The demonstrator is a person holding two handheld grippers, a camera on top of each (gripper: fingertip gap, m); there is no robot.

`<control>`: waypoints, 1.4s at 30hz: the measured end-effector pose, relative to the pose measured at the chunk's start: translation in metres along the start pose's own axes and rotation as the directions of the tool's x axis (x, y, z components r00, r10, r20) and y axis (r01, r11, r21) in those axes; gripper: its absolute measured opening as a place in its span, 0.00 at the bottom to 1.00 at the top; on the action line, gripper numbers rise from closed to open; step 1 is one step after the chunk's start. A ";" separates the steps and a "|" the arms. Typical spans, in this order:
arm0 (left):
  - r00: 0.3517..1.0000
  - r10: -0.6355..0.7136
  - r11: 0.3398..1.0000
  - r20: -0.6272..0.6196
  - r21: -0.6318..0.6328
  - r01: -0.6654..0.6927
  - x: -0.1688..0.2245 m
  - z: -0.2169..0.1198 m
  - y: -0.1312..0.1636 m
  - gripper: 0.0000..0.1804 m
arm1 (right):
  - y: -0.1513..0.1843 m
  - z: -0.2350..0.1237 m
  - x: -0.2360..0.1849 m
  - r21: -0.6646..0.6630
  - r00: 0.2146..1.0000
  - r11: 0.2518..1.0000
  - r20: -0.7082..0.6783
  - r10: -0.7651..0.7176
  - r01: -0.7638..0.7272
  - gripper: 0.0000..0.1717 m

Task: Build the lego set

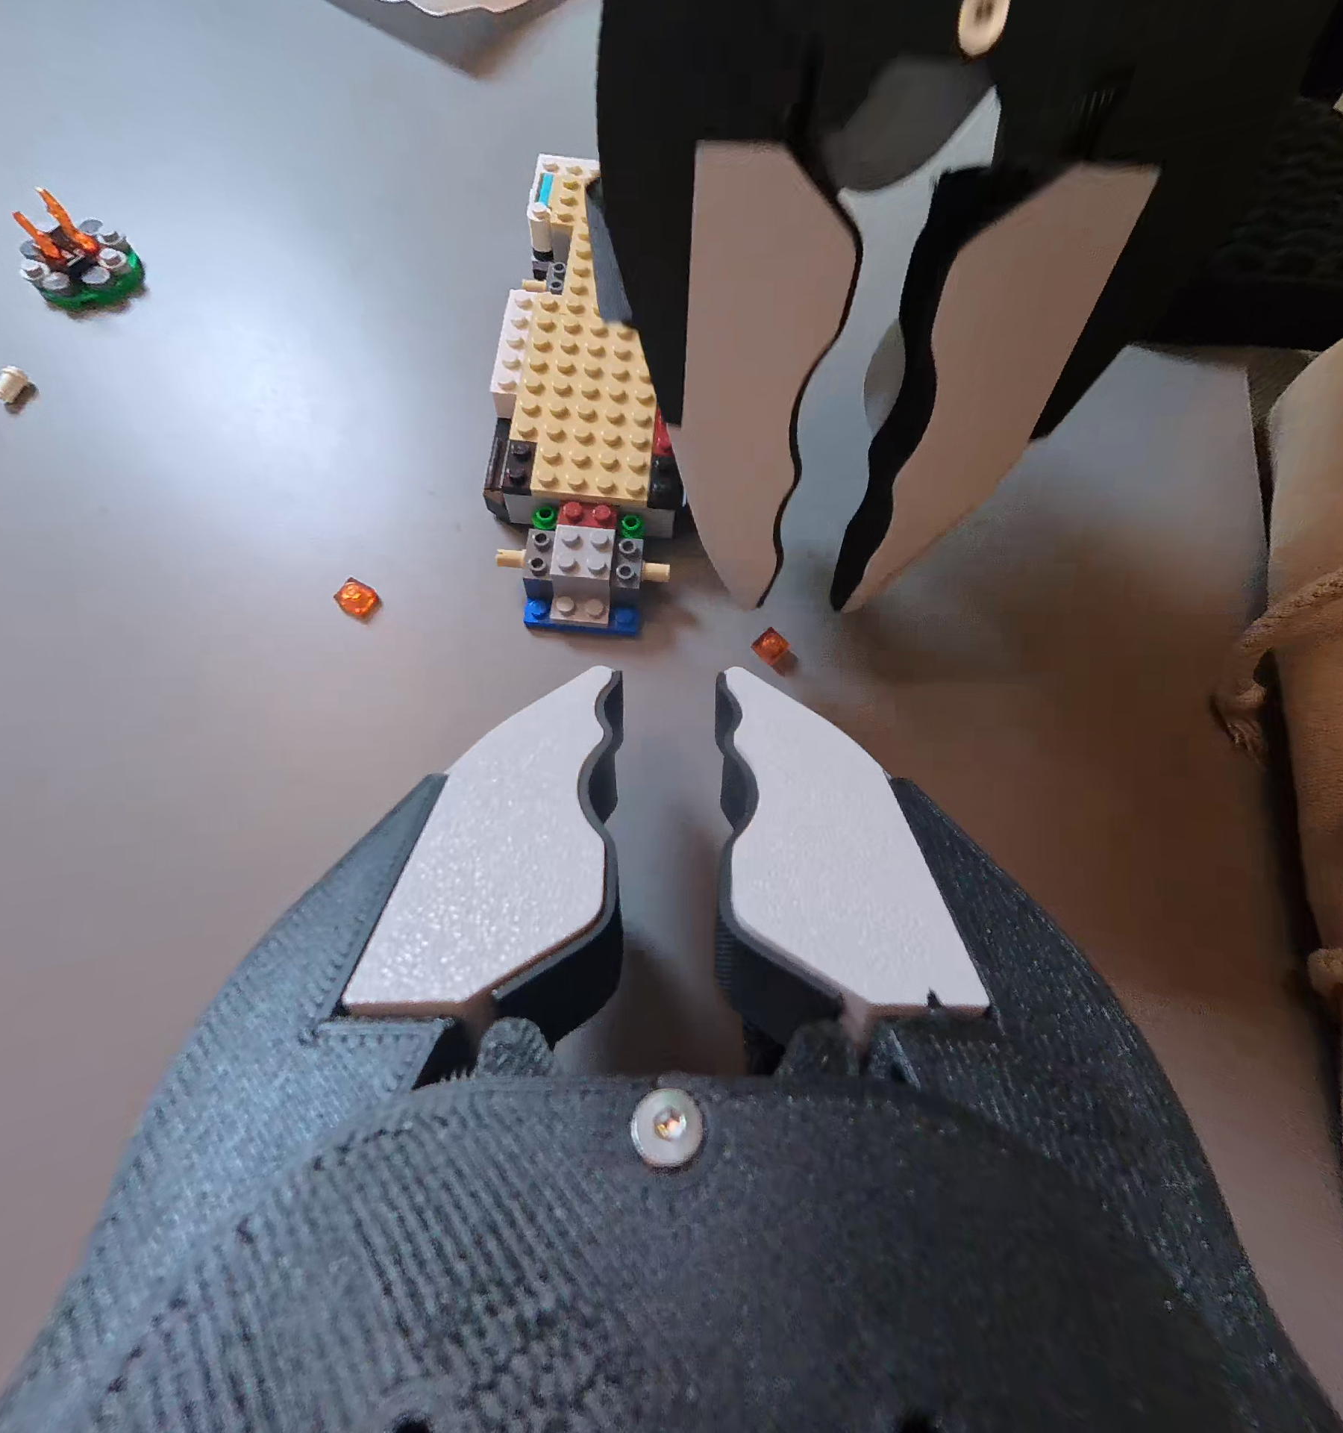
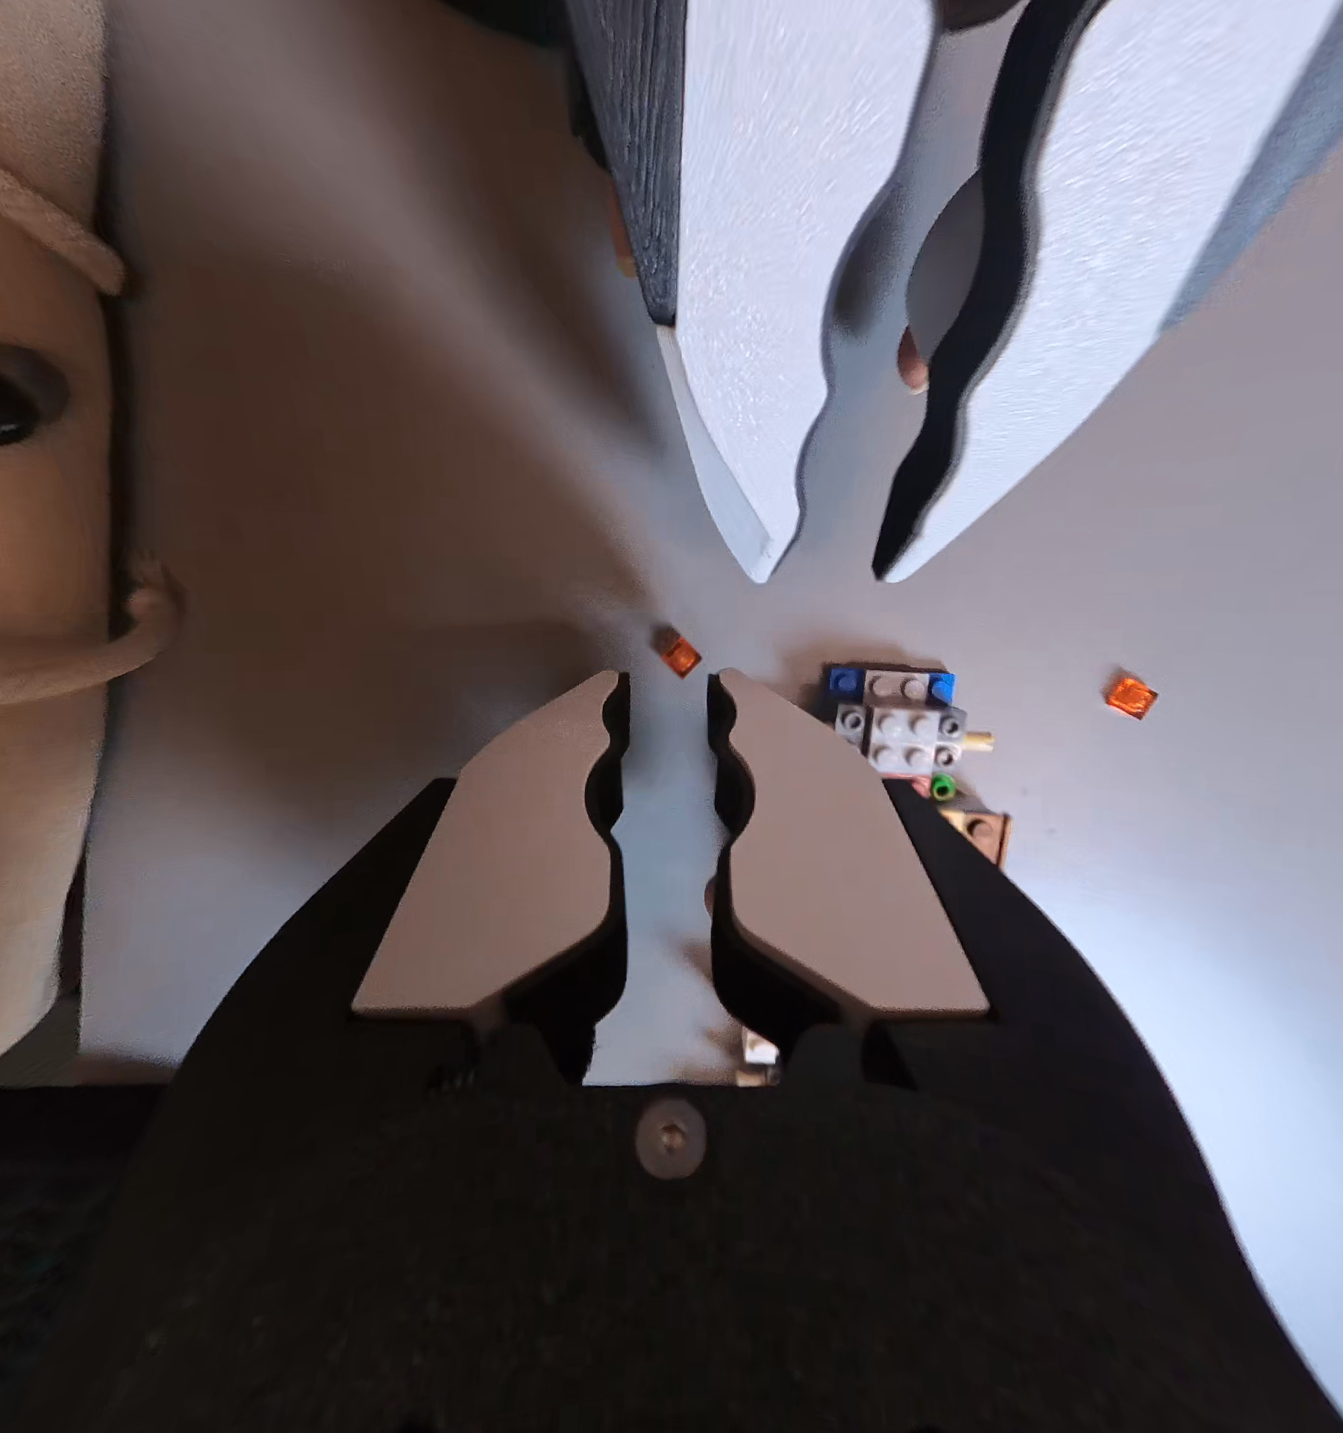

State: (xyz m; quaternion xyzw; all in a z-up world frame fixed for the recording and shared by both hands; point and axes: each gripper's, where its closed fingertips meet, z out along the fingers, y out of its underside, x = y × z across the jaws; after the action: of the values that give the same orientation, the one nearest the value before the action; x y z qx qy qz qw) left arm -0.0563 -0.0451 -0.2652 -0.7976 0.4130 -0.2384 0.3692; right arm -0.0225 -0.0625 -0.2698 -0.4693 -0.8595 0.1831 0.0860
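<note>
A small translucent orange square stud piece [image 1: 771, 645] lies loose on the grey table [image 1: 265, 465], between the two facing grippers and just beside the multicoloured brick model with a tan studded plate [image 1: 583, 403]. The left gripper [image 1: 668, 682] points low over the table, jaws spread with nothing between them. The right gripper [image 2: 667, 682] angles down opposite, tips near the piece, likewise parted and bare. A second orange piece [image 1: 357, 599] lies apart.

A brick model [image 1: 583, 403] stands on my grey table [image 1: 265, 465], two orange studs [image 1: 356, 599] lying near it, a beige bag [image 1: 1327, 698] alongside.
</note>
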 end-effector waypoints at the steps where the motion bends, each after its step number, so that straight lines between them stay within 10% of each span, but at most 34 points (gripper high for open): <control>1: 1.000 0.004 1.000 -0.001 -0.003 -0.004 0.002 0.001 0.000 0.12 | 0.001 -0.009 0.001 0.030 1.000 1.000 -0.013 -0.003 0.003 0.12; 13: 0.995 -0.021 0.987 0.097 -0.154 0.036 0.026 0.022 0.005 0.13 | 0.099 -0.047 0.046 0.112 0.958 0.984 -0.236 0.164 -0.141 0.38; 29: 0.996 0.030 0.962 0.084 -0.272 -0.006 0.029 0.027 0.010 0.05 | 0.099 -0.033 0.053 -0.031 0.983 0.997 -0.164 -0.081 0.077 0.29; 42: 0.995 -0.007 0.968 0.100 -0.249 0.032 0.029 0.026 0.011 0.08 | 0.108 -0.043 0.049 0.021 0.985 1.000 -0.171 -0.003 0.007 0.30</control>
State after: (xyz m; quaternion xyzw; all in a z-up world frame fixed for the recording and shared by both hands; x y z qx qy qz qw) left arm -0.0282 -0.0632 -0.2876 -0.8527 0.4132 -0.1487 0.2830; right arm 0.0484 0.0419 -0.2743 -0.4803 -0.8481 0.1509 0.1649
